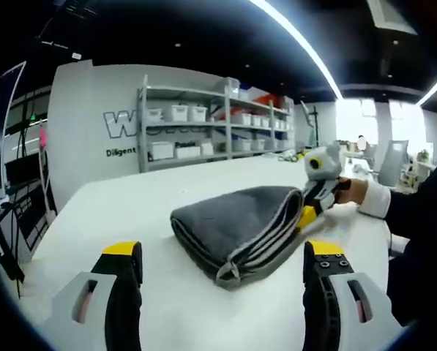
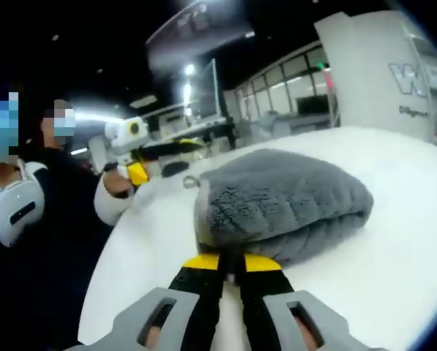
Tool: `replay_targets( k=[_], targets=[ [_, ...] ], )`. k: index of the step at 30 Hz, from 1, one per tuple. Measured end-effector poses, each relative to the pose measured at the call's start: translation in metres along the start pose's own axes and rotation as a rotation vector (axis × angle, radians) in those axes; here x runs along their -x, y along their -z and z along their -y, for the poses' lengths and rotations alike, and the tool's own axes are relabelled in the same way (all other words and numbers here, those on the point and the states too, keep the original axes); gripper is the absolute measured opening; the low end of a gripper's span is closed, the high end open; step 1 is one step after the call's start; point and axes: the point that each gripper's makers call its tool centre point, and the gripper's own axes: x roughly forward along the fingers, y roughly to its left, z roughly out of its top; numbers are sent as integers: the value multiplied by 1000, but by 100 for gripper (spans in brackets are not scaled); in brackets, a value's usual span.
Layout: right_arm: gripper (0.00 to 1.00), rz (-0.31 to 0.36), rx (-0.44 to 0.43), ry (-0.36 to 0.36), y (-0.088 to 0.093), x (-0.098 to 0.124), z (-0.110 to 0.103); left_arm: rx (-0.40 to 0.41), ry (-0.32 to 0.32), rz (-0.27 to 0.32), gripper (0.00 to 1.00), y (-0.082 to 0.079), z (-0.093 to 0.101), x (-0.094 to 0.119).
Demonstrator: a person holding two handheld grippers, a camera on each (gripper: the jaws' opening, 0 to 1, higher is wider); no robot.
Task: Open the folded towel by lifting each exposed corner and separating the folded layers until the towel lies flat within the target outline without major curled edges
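Here the right hand-held gripper (image 2: 230, 265) was clamped on the folded grey plush towel (image 1: 236, 227) on the white counter (image 1: 116, 212); the left hand-held gripper (image 1: 224, 257), jaws apart just before it, likely needed a corner next.

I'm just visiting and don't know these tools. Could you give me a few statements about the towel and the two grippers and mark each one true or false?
1. The grey towel is still folded in layers. True.
2. The left gripper is clamped on the towel. False: its jaws stand wide apart, short of the towel.
3. The right gripper has its jaws closed at the towel's edge. True.
4. The towel lies on a dark wooden floor. False: it lies on a white table.
5. Shelves with white bins stand behind the table. True.
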Motion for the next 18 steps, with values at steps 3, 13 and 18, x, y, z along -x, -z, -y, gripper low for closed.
replay_targets(
  k=[3, 13, 18],
  targets=[
    [3, -2, -2, -2, 0, 0, 0, -28, 9, -6, 86, 3, 4, -4],
    [4, -16, 33, -4, 0, 2, -2, -81, 20, -65, 75, 19, 13, -25],
    [5, -14, 64, 1, -1, 5, -2, -119, -4, -98, 74, 26, 8, -32]
  ],
)
